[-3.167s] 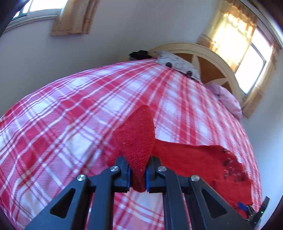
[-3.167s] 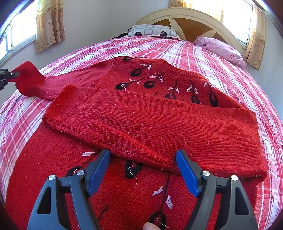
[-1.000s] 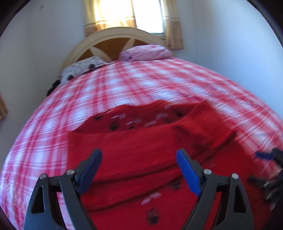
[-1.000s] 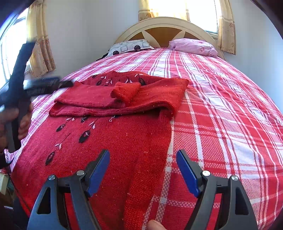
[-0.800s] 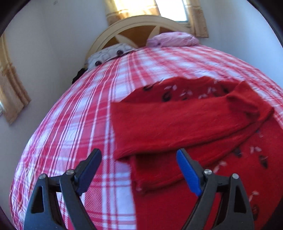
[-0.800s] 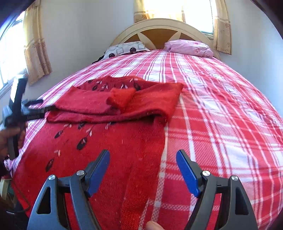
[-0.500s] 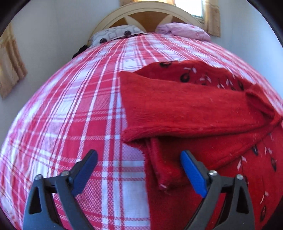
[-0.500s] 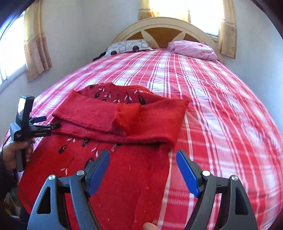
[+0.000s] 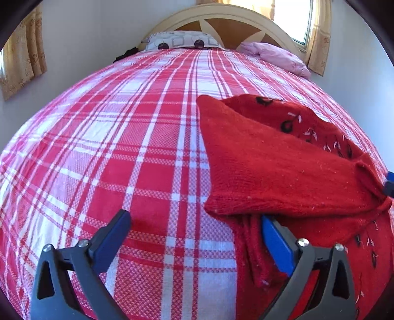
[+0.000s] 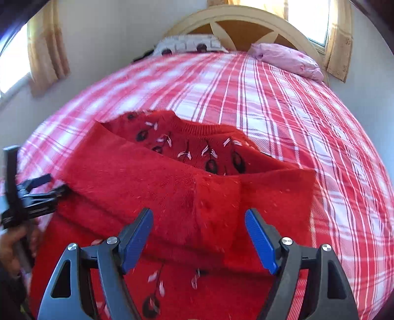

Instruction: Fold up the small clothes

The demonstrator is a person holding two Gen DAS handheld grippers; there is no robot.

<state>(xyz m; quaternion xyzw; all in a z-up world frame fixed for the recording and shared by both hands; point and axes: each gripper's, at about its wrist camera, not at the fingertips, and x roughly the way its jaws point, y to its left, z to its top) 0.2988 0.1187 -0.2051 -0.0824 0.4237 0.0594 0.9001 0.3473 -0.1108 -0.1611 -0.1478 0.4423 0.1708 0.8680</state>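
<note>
A red knitted sweater (image 9: 278, 167) with black and white embroidery lies on the red-and-white checked bedspread (image 9: 128, 137), both sleeves folded across its chest. My left gripper (image 9: 194, 219) hovers at the sweater's left side edge, its jaws still opening wide; its right pad (image 9: 275, 242) lies against the sweater's edge, and between the jaws is mostly bedspread. My right gripper (image 10: 198, 216) stands open above the folded sleeves (image 10: 172, 187), gripping nothing. The left gripper (image 10: 53, 184) also shows at the far left of the right wrist view, held by a hand.
A cream arched headboard (image 9: 221, 19) stands at the far end, with a patterned pillow (image 9: 182, 41) and a pink pillow (image 9: 278, 55). Curtained windows flank the bed. A dark item (image 9: 125, 54) lies by the patterned pillow.
The left gripper let go of the sleeve, which now lies folded over the chest, and swung down to the sweater's left edge, opening wider. The right gripper moved left from the sweater's right edge over the sleeves.
</note>
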